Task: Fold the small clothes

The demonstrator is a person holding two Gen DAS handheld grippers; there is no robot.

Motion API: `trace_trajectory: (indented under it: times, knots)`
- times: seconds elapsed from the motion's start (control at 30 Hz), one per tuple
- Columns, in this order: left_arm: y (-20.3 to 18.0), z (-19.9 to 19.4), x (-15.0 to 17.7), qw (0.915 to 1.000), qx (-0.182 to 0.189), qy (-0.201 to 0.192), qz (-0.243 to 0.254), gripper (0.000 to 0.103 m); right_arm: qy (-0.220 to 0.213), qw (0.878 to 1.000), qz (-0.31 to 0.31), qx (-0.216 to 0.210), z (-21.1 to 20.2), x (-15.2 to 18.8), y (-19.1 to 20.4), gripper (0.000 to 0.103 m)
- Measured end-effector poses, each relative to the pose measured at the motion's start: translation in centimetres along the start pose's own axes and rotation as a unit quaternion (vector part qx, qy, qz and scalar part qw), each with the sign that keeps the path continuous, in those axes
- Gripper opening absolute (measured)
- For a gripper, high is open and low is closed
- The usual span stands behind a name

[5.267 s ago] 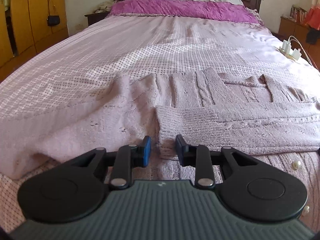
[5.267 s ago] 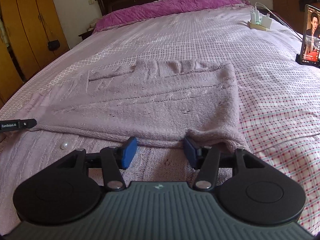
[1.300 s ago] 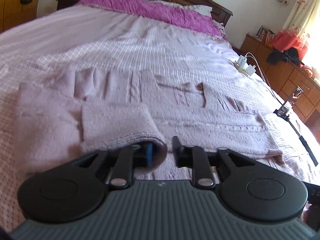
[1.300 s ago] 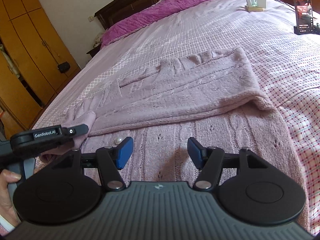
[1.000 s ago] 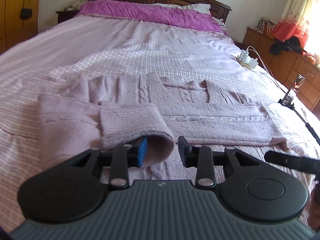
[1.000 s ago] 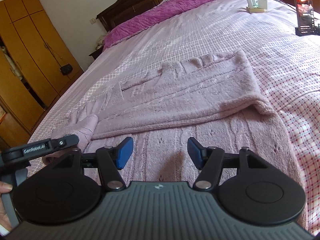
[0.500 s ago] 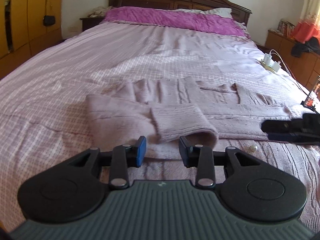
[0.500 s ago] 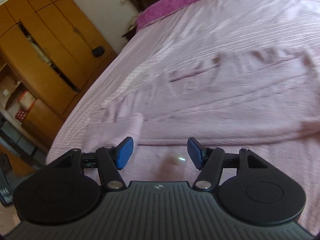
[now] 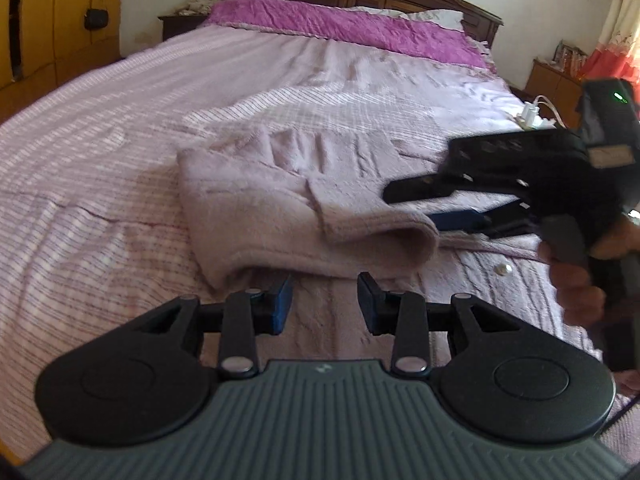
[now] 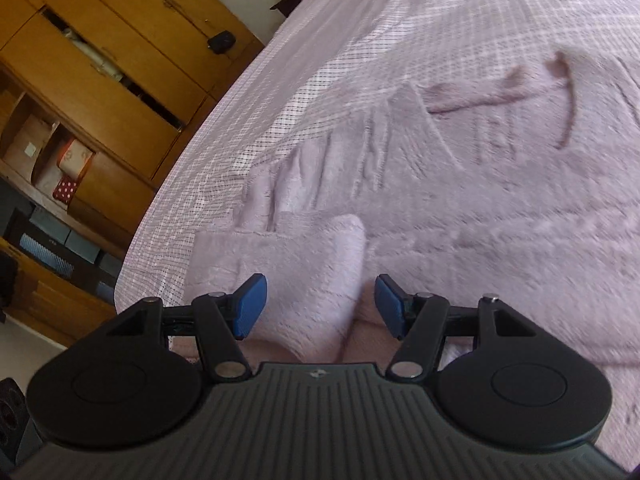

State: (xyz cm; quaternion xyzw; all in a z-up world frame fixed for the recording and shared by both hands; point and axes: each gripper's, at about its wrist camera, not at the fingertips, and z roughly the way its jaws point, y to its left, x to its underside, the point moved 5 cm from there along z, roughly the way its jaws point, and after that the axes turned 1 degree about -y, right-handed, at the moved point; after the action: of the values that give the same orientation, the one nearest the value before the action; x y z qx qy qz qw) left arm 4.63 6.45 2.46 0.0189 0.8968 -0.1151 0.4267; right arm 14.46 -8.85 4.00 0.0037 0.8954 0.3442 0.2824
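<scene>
Jaws on your left gripper stand narrowly apart, holding nothing, the folded sleeve cuff at twelve o'clock. Your right gripper gapes wider, empty, above that cuff.

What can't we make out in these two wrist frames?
- Left wrist: the right gripper hides the cardigan to its right.
- Right wrist: motion blur smears the knit; the folded sleeve runs under the gripper body.
- Left wrist: charger too small for detail.
</scene>
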Motion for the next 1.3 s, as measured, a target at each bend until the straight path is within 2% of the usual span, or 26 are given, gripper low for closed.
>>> trace_trajectory:
  times: [0.03,0.13,0.17,0.33,0.53,0.7,0.83,1.0,1.13,1.3]
  knots:
    - [-0.1,0.2,0.2,1.0,0.007,0.002,-0.003,0.038,-0.001,1.0,-0.005,0.0,0.3,-0.1,0.3,0.063]
    - [-0.2,1.0,0.7,0.9996,0.023,0.005,-0.013,0.038,0.003,1.0,-0.023,-0.002,0.8,-0.4,1.1,0.022]
    - [-0.3,1.2,0.7,0.9995,0.026,0.003,-0.016,0.038,0.002,1.0,-0.028,-0.001,0.8,-0.5,1.3,0.013]
    - [-0.7,2.3,0.0,0.9996,0.014,-0.023,-0.007,0.038,-0.043,0.998,-0.054,-0.016,-1.6,-2.4,2.8,0.01]
    - [-1.5,3.3,-0.9,0.9992,-0.011,-0.037,0.015,0.038,-0.122,0.99,-0.073,-0.025,-7.5,-6.1,3.8,0.01]
    - [-1.5,3.9,-0.9,0.9987,-0.033,-0.034,0.018,0.038,-0.181,0.978,-0.099,0.013,-12.3,-8.1,3.1,0.01]
    - [-1.2,4.6,-0.6,0.9985,-0.043,-0.027,0.021,0.038,-0.205,0.973,-0.093,0.055,-15.3,-8.3,-0.1,0.01]
    - [-1.2,4.7,-0.5,0.9983,-0.047,-0.026,0.025,0.038,-0.186,0.976,-0.056,0.102,-16.0,-6.8,-6.0,0.01]
    - [-1.3,4.6,-0.3,0.9982,-0.048,-0.024,0.025,0.038,-0.158,0.977,-0.038,0.14,-14.0,-5.0,-10.3,0.01]
    - [-1.3,4.0,-0.7,0.9985,-0.045,-0.016,0.025,0.038,-0.127,0.975,0.016,0.184,-11.9,-3.0,-15.2,0.013]
